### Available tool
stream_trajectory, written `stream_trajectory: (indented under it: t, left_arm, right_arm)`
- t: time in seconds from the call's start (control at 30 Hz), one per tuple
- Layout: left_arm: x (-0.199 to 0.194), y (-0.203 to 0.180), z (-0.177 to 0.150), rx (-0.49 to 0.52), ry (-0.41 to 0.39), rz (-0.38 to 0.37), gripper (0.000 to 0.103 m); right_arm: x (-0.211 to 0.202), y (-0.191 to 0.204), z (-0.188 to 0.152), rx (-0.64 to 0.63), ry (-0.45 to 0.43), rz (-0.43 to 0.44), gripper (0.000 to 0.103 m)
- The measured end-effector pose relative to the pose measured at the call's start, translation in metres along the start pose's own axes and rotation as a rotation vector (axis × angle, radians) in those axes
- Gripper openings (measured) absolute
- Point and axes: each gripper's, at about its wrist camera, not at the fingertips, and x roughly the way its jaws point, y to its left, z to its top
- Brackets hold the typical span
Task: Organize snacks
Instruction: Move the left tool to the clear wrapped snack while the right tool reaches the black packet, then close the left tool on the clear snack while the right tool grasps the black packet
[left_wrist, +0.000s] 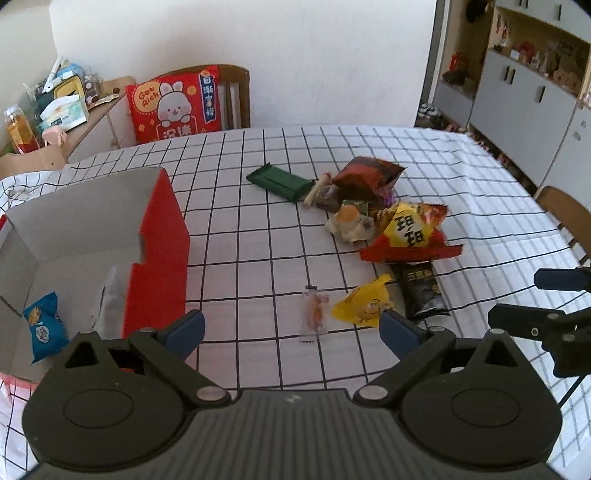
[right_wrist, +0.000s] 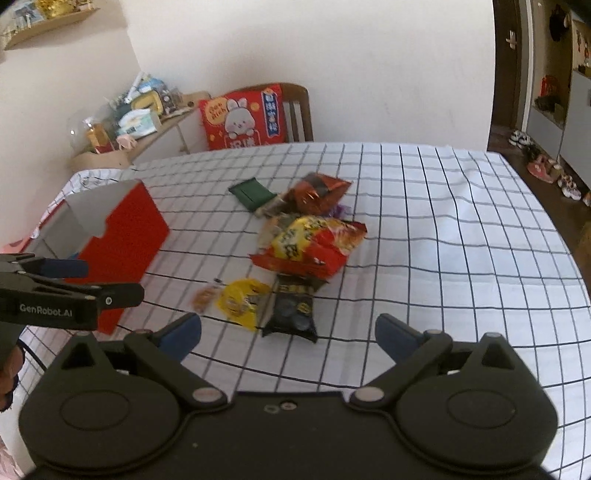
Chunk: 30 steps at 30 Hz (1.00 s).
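A red box (left_wrist: 159, 251) with a white inside stands open at the table's left; a blue snack packet (left_wrist: 44, 326) and a clear packet (left_wrist: 109, 299) lie in it. Loose snacks lie mid-table: a green bar (left_wrist: 280, 181), a dark red bag (left_wrist: 369, 175), a red-yellow bag (left_wrist: 410, 236), a black packet (left_wrist: 421, 291), a yellow packet (left_wrist: 364, 302) and a small clear packet (left_wrist: 314, 312). My left gripper (left_wrist: 291, 330) is open and empty, just short of the clear packet. My right gripper (right_wrist: 288, 334) is open and empty, near the black packet (right_wrist: 293, 310).
The table has a white checked cloth (right_wrist: 443, 229). A chair with a red rabbit cushion (left_wrist: 175, 103) stands at the far edge. A cluttered side shelf (left_wrist: 55, 110) is at far left. Cabinets (left_wrist: 524, 96) and shoes on the floor (right_wrist: 546, 170) are at the right.
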Motion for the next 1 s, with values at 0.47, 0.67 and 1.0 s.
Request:
stream_trajectory:
  t: [0.47, 0.67, 1.0]
  left_arm:
    - [0.066, -0.002, 0.008, -0.014, 0.129, 0.044, 0.100]
    - [0.087, 0.003, 0.010, -0.023, 0.181, 0.051, 0.091]
    - [0.106, 0.007, 0.010, -0.037, 0.222, 0.006, 0.068]
  right_arm:
    - [0.072, -0.014, 0.012, 0.042, 0.105, 0.022, 0.085]
    - [0.095, -0.012, 0.015, 0.038, 0.146, 0.002, 0.078]
    - [0.112, -0.008, 0.021, 0.045, 0.149, 0.001, 0.065]
